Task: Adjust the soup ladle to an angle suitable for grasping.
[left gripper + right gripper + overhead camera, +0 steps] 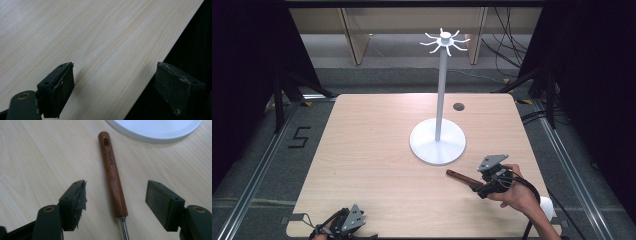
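Wooden handle (113, 177) lies flat on the table (377, 165) between the right tool (116, 202) — jaws wide, not touching; left tool (113, 87) wide, empty.

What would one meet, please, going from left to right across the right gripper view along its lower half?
The right gripper's left pad → the wooden handle lying on the table, with its metal shank below → the right pad. The jaws stand wide, not touching the handle.

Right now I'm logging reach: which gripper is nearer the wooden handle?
Right. The right gripper straddles the wooden handle; the left gripper sits far off at the table's near-left edge.
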`<state>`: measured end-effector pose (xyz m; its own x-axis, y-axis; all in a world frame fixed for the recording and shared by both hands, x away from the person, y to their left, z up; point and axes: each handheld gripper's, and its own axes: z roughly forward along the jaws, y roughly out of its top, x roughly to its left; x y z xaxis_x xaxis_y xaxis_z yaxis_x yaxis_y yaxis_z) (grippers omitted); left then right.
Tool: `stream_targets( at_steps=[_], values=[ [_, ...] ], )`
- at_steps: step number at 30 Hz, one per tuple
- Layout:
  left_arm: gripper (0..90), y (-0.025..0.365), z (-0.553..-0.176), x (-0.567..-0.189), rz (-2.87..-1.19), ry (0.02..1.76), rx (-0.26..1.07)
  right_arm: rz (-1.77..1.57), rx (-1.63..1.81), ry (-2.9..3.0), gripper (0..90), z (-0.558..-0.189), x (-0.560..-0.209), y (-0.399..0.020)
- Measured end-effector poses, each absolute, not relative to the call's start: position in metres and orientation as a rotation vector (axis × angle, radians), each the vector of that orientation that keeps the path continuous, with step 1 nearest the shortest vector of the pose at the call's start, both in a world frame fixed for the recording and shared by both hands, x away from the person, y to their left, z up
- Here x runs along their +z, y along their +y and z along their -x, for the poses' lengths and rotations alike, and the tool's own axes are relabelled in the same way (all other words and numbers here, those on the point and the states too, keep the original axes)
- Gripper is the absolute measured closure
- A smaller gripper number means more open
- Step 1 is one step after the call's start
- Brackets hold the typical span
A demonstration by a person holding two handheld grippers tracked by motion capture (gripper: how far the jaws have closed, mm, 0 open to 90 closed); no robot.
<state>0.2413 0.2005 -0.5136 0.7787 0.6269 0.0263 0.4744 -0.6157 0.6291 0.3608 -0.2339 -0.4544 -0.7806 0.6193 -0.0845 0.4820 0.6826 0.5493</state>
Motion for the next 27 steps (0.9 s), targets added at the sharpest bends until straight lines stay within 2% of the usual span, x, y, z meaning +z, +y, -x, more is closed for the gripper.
stream_targets(
  at_steps=[8, 27],
  values=[
    [15.3, 0.201, -0.241, -0.514, -2.351, 0.815, 0.328, -0.86, 0.617, 2.739, 43.1, -0.383, -0.463, -0.218],
    [15.3, 0.201, -0.241, -0.514, -2.352, 0.814, 0.328, -0.794, 0.457, 2.873, 63.7, -0.402, -0.471, -0.197]
  ],
)
